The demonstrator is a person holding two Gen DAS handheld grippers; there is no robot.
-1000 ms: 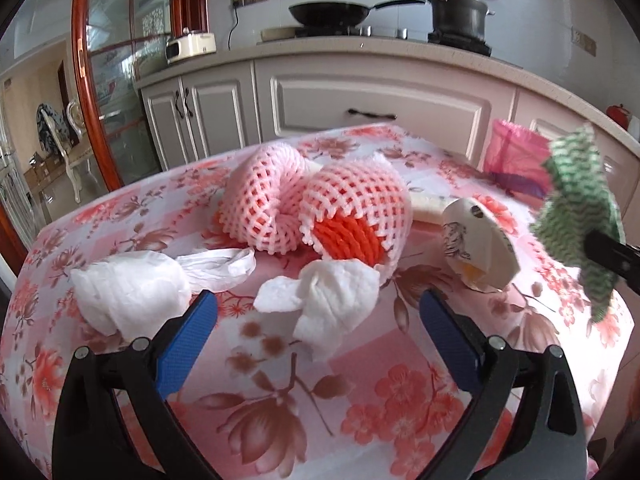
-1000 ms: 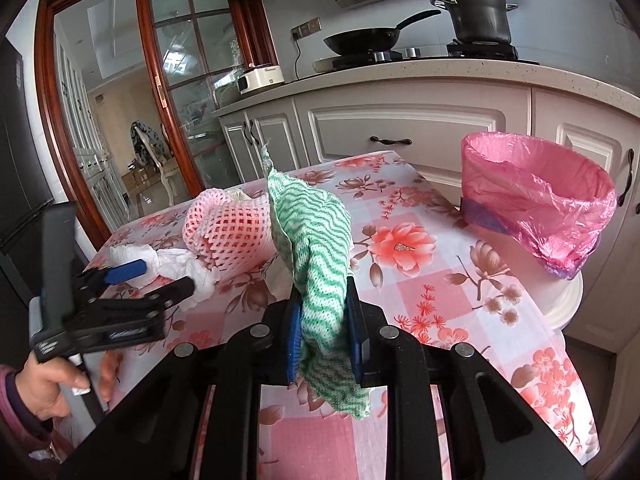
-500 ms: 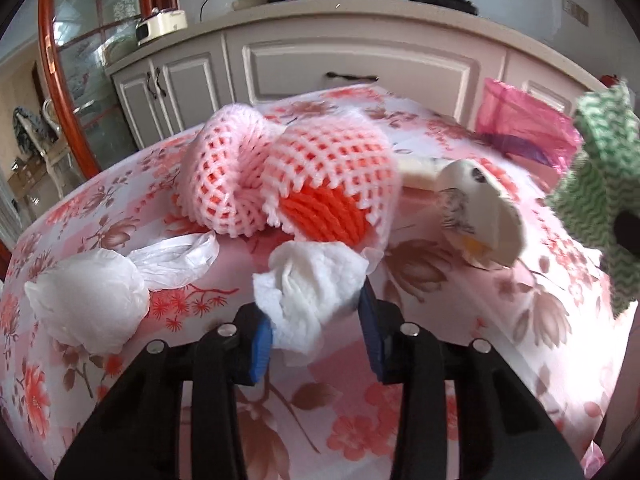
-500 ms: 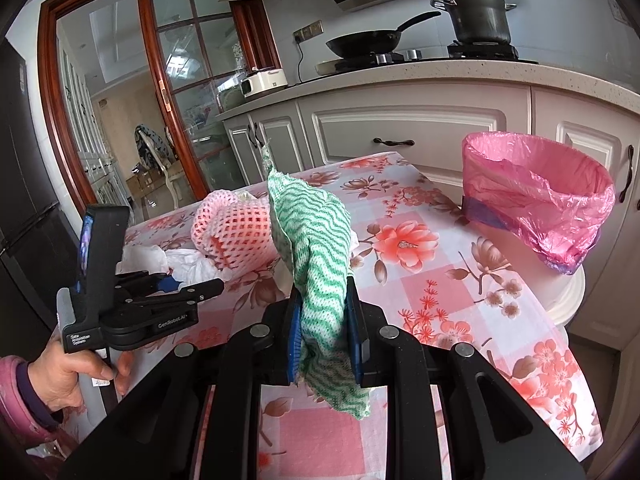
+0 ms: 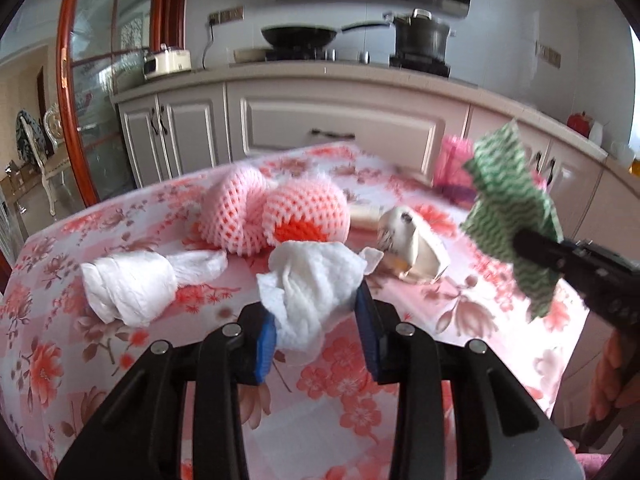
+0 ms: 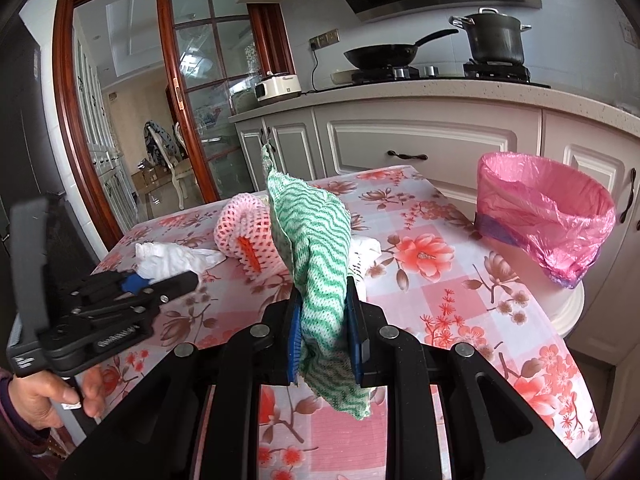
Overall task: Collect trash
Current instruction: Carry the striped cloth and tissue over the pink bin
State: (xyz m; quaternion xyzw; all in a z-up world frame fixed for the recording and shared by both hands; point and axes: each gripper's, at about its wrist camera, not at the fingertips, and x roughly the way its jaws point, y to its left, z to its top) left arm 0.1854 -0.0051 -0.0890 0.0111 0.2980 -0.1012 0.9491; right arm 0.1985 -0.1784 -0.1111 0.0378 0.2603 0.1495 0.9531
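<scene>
On your floral tablecloth (image 5: pixel 120 360) lie two foam fruit nets (image 5: pixel 272 216), one crumpled tissue (image 5: pixel 132 284) and one crushed paper cup (image 5: pixel 412 240), blurred. Your left gripper (image 5: pixel 316 336) has just clamped a second tissue wad (image 5: pixel 312 284). Your right gripper (image 6: pixel 324 336) pinches one green cloth (image 6: pixel 316 256), which hides things behind it. The pink-lined bin (image 6: pixel 544 216) stands beside the table.

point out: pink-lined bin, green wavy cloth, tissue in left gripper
pink-lined bin (image 6: pixel 548 216): right wrist view, front wall of the liner.
green wavy cloth (image 6: pixel 316 248): right wrist view, middle of the cloth.
crumpled tissue (image 5: pixel 312 280): left wrist view, centre of the wad.
</scene>
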